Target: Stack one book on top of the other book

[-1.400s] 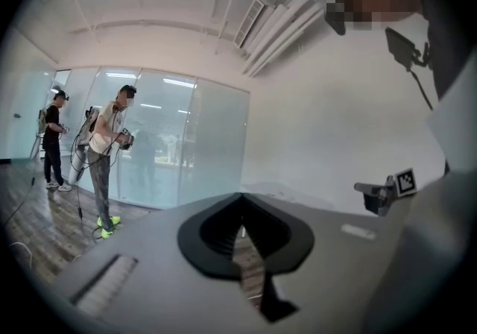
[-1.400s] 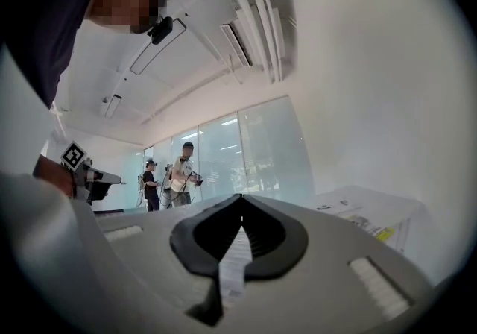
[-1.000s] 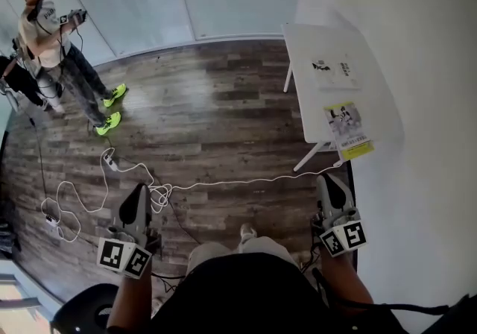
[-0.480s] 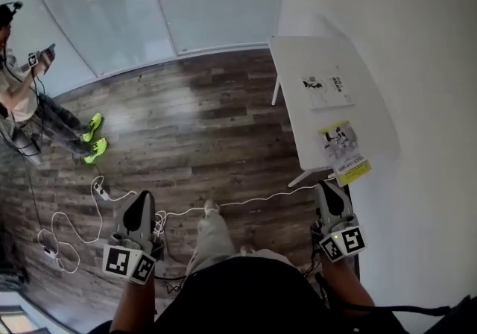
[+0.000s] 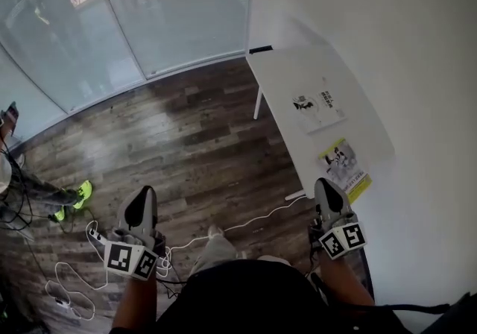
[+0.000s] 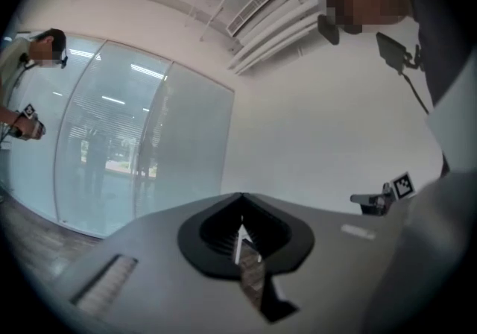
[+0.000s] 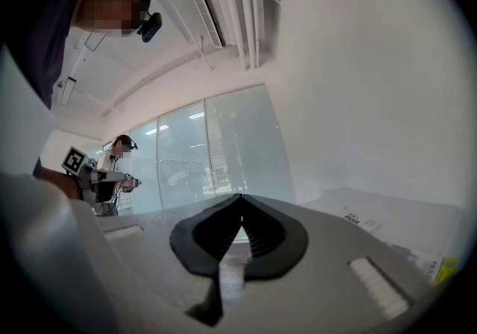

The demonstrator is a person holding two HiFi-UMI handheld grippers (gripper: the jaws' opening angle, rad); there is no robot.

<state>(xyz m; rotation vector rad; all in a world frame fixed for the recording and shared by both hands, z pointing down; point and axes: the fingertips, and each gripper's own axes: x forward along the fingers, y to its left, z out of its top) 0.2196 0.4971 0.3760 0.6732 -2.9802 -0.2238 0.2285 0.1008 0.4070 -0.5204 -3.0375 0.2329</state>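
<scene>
Books lie apart on the white desk (image 5: 283, 71): the white book (image 5: 317, 107) mid-desk, the yellow-edged book (image 5: 344, 167) at its near edge. We hold the left gripper (image 5: 141, 198) and right gripper (image 5: 329, 192) clenched on nothing, above the wooden floor (image 5: 201, 146).

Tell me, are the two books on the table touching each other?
Apart. The head view shows a strip of bare white table between the white book and the yellow-edged book.

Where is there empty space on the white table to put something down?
The far end of the table, between its window-side edge and the white book, is bare. So is the strip along the wall. The near end is crowded: the yellow book lies right at the edge.
</scene>
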